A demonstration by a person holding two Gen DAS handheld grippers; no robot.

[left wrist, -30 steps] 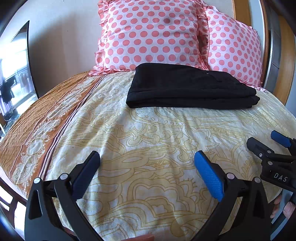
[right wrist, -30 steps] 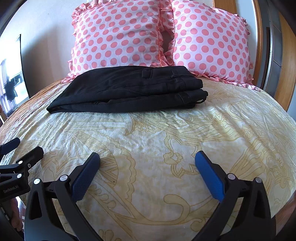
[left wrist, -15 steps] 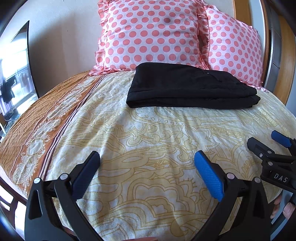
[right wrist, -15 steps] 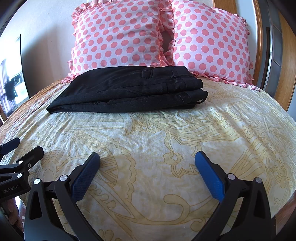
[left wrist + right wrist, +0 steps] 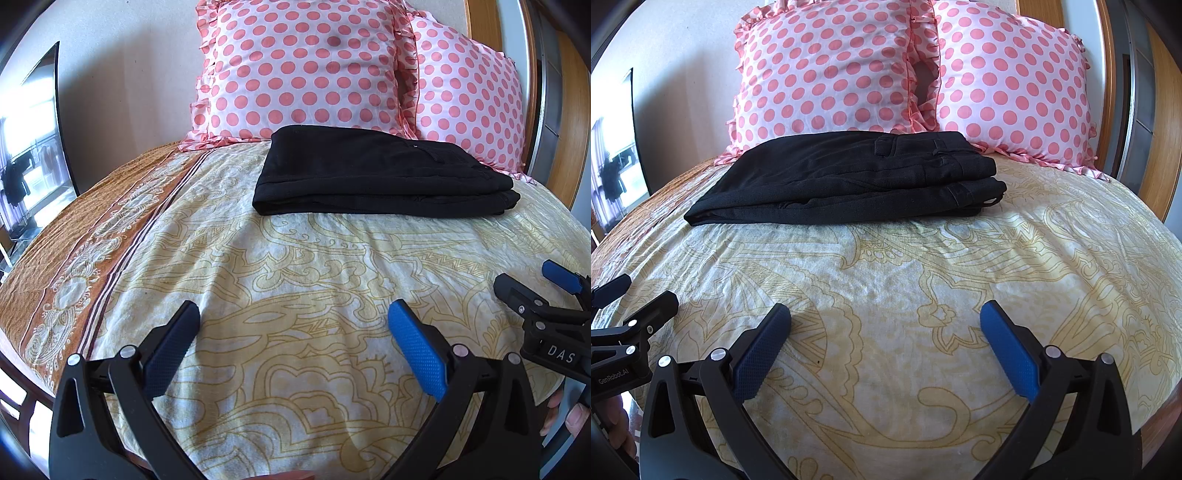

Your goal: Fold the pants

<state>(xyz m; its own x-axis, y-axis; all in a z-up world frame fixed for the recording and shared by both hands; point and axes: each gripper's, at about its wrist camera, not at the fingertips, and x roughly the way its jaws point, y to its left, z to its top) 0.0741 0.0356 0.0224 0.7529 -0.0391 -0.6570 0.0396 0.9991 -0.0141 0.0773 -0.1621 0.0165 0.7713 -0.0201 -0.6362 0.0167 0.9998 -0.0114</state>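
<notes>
The black pants [image 5: 380, 173] lie folded in a flat stack on the yellow patterned bedspread [image 5: 295, 295], just in front of the pillows; they also show in the right wrist view [image 5: 857, 181], waistband to the right. My left gripper [image 5: 291, 339] is open and empty, held over the bedspread well short of the pants. My right gripper [image 5: 884, 339] is open and empty too, at a similar distance. Each gripper shows at the edge of the other's view: the right one [image 5: 535, 284] and the left one [image 5: 631, 299].
Two pink polka-dot pillows [image 5: 306, 70] [image 5: 1008, 88] lean on the wall behind the pants. An orange border strip [image 5: 74, 251] runs along the bed's left side. A wooden frame [image 5: 1160, 122] stands at the right. A window [image 5: 26, 155] is at the left.
</notes>
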